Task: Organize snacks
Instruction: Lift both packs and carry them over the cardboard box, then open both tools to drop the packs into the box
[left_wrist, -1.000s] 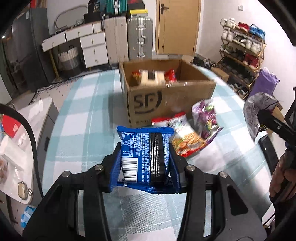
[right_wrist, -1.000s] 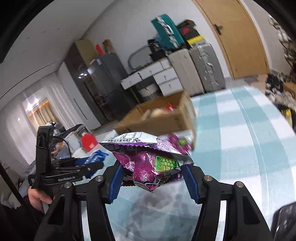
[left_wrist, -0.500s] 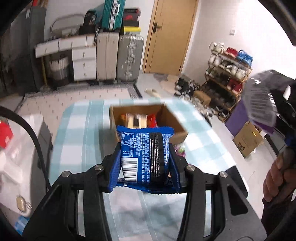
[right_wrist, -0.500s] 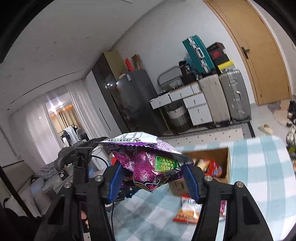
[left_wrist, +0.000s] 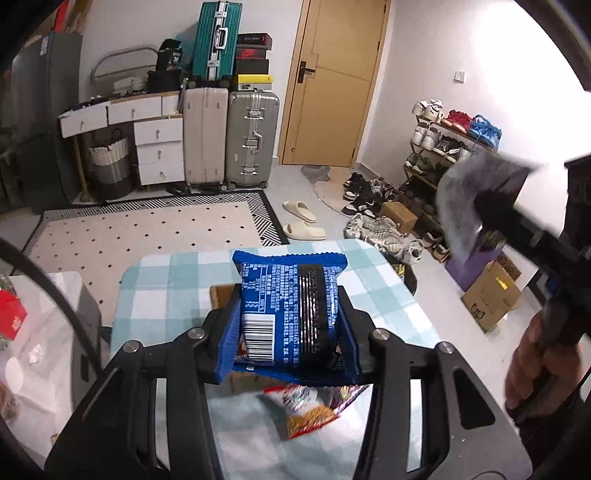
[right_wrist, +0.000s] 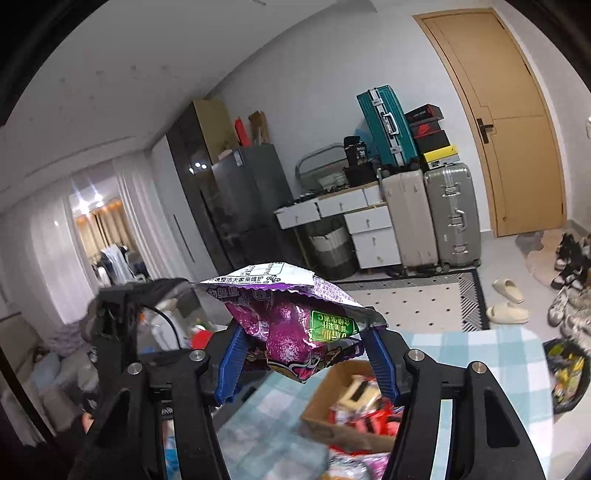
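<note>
My left gripper (left_wrist: 286, 325) pinches a blue snack packet (left_wrist: 290, 310) between its blue pads, above the checked tablecloth (left_wrist: 166, 291). The packet stands on end, long axis running away from me, its crimped top edge farthest out and its back face up toward the camera: a white barcode panel at the lower left, a block of fine white print above it, and a black band down the right half with silver characters too small for me to read, ending in what looks like "16". My right gripper (right_wrist: 303, 350) is clamped on a purple snack bag (right_wrist: 295, 325), held crumpled and broadside, its long axis across the jaws and its white-backed top flap tipped forward; a green label on it carries Chinese characters, upside down from here. Below it sits an open cardboard box (right_wrist: 332, 428) holding red and pale packets. More loose packets (left_wrist: 314, 410) lie on the cloth under my left gripper.
</note>
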